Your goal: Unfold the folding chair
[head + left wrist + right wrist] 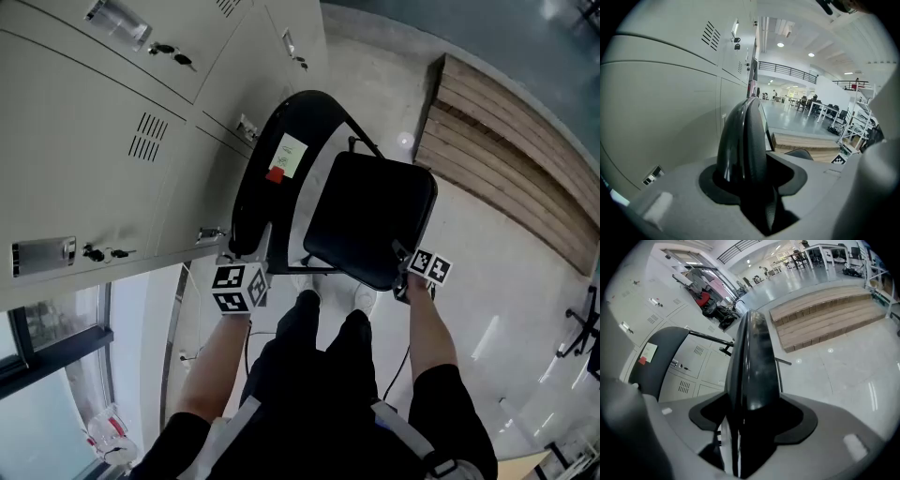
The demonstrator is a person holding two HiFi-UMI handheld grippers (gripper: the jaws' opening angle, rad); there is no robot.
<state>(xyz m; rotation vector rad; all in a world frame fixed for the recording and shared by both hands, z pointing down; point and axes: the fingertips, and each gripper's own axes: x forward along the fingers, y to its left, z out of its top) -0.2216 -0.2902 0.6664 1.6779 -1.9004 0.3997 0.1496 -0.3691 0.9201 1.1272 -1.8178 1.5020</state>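
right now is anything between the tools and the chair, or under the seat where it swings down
Nothing visible. The left tool grips the backrest edge; the seat sits between the opening jaws of the right tool. The lockers stand behind the backrest, out of the seat's path. Only the person's shoes lie close by its front edge.

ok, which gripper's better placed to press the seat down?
Right, probably. The right gripper sits at the near edge of the seat, which lies between its opening jaws. The left gripper is at the backrest, with that between its jaws, better for steadying.
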